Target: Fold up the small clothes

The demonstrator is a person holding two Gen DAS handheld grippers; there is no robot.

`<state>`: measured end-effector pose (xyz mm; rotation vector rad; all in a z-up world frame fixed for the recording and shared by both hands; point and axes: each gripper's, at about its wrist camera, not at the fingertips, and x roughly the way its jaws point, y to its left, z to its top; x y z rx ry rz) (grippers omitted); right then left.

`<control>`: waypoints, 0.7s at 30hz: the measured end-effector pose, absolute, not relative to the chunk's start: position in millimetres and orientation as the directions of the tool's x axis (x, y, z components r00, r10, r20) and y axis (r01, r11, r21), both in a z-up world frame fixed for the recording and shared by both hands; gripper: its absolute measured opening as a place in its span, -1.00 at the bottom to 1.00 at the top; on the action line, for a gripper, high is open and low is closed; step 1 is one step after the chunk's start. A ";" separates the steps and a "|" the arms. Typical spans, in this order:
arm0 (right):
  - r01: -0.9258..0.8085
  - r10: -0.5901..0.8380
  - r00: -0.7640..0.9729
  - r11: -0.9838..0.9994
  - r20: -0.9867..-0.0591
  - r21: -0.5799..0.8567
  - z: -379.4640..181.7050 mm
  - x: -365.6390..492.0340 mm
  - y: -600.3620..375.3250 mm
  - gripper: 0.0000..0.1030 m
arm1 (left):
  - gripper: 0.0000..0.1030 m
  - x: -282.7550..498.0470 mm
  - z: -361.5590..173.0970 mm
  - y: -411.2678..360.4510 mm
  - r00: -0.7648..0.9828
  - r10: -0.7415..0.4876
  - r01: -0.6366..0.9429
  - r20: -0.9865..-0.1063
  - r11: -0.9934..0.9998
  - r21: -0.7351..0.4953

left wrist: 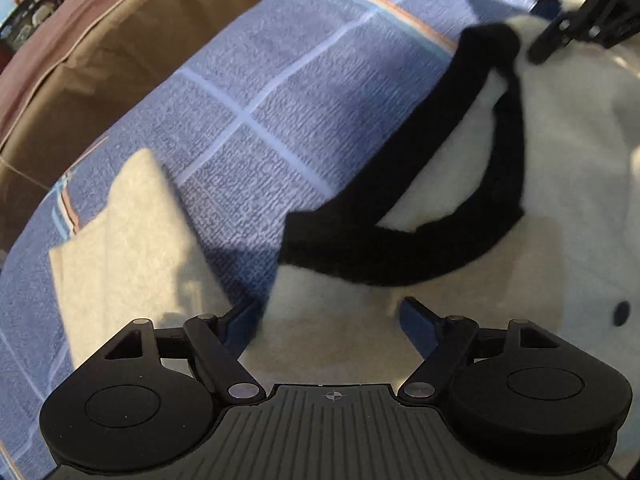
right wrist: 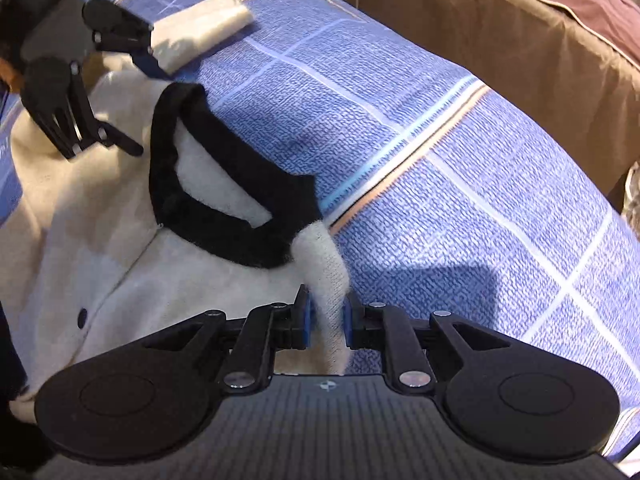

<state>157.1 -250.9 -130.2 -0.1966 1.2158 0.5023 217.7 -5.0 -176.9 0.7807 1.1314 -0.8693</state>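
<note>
A small cream fleece jacket (left wrist: 540,168) with a black collar (left wrist: 400,248) and a dark button lies on the blue checked bedsheet (left wrist: 260,100). My left gripper (left wrist: 332,316) is open, its fingers spread over the jacket's shoulder below the collar. My right gripper (right wrist: 326,320) is shut on a fold of the cream jacket (right wrist: 100,240) at the shoulder beside the black collar (right wrist: 224,232). The right gripper also shows in the left wrist view (left wrist: 560,36) at the far shoulder. The left gripper shows in the right wrist view (right wrist: 132,92), open.
A folded cream cloth (left wrist: 128,248) lies on the sheet left of the jacket; it also shows in the right wrist view (right wrist: 200,28). A brown cushion or sofa edge (right wrist: 500,40) borders the sheet at the back.
</note>
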 end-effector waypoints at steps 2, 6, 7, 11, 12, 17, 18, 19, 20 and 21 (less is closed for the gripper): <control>-0.452 0.275 0.266 0.882 -0.924 0.132 -126.1 155.8 -255.3 -0.64 | 0.99 222.9 -169.5 -1.8 0.215 -0.223 0.858 -0.951 0.508 0.075; -0.425 0.267 0.358 0.900 -0.895 0.098 -102.6 151.3 -257.8 -0.65 | 0.27 234.4 -143.6 2.4 0.262 -0.271 0.823 -0.926 0.564 0.068; -0.418 0.264 0.386 0.904 -0.884 0.088 -97.7 152.4 -257.6 -0.66 | 0.20 235.6 -141.6 1.3 0.281 -0.264 0.821 -0.923 0.564 0.088; -0.379 0.211 0.432 0.925 -0.877 0.036 -98.7 166.7 -256.5 -0.68 | -0.13 263.2 -133.1 -1.2 0.397 -0.242 0.723 -0.885 0.677 0.139; -0.358 0.182 0.446 0.934 -0.876 0.012 -99.9 171.5 -257.2 -0.88 | -0.14 272.7 -132.7 -2.4 0.413 -0.221 0.698 -0.884 0.700 0.151; -0.149 0.029 0.424 0.988 -0.905 -0.038 -116.5 210.2 -287.9 -0.89 | 1.00 290.7 -123.3 -3.2 0.403 -0.218 0.643 -0.889 0.759 0.106; -0.165 0.038 0.440 0.986 -0.897 -0.039 -114.7 207.4 -288.0 -0.89 | 1.00 285.9 -119.4 0.9 0.438 -0.202 0.635 -0.876 0.760 0.142; -0.178 0.067 0.470 0.984 -0.880 -0.020 -108.6 201.2 -287.8 -0.58 | 1.00 281.8 -117.7 4.8 0.473 -0.179 0.622 -0.863 0.761 0.184; -0.183 0.102 0.488 0.983 -0.867 0.012 -103.1 194.5 -288.1 -0.27 | 1.00 278.0 -117.9 11.3 0.516 -0.153 0.608 -0.843 0.758 0.235; -0.174 0.125 0.497 0.984 -0.859 0.042 -99.3 186.4 -286.8 0.44 | 1.00 276.1 -118.2 21.0 0.536 -0.123 0.595 -0.835 0.756 0.271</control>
